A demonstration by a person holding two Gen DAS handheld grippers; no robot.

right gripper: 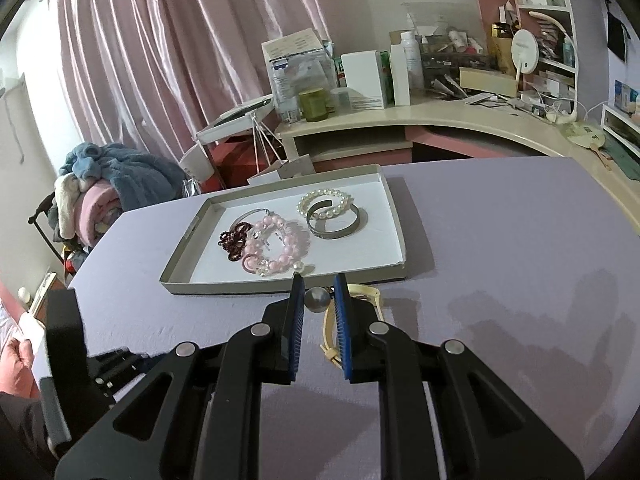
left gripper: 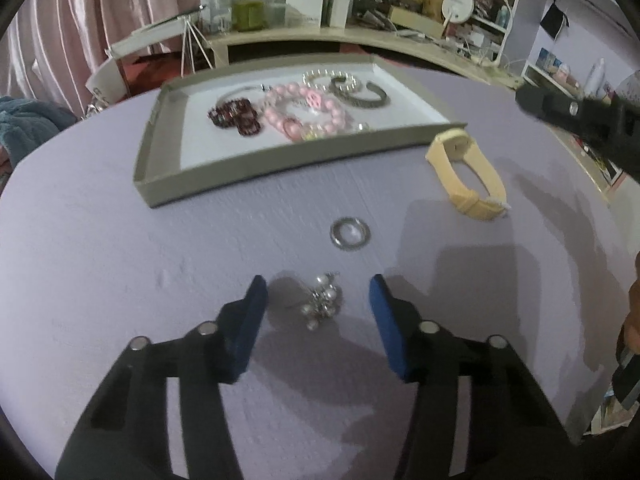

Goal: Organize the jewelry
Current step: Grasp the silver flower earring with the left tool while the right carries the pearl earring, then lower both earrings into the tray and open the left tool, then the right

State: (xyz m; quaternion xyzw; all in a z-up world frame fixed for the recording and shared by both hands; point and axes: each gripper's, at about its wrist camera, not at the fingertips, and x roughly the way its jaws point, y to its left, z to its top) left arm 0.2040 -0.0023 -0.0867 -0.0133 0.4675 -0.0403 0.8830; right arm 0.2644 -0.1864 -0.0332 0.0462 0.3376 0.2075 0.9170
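Observation:
A shallow grey tray [left gripper: 224, 176] [right gripper: 400, 240] on the lilac table holds pink bead bracelets [left gripper: 304, 110] [right gripper: 276, 248], a dark red bracelet [left gripper: 236, 116] [right gripper: 234, 242], a white pearl bracelet [right gripper: 326, 202] and a metal cuff [left gripper: 360, 94] [right gripper: 334, 222]. My left gripper [left gripper: 318, 300] is open around a pearl cluster piece [left gripper: 322, 300] lying on the table. A silver ring [left gripper: 349, 233] lies beyond it. A yellow watch strap [left gripper: 466, 172] [right gripper: 332, 328] lies right of the tray. My right gripper [right gripper: 318, 300] is shut on a round silver bead [right gripper: 317, 299], held above the strap near the tray's front wall.
A cluttered cream desk [right gripper: 460, 116] with boxes, bottles and a round mirror [right gripper: 524, 54] stands behind the table. A pile of blankets [right gripper: 100, 184] sits at the left by pink curtains. The right gripper's body [left gripper: 580, 116] shows at the left wrist view's right edge.

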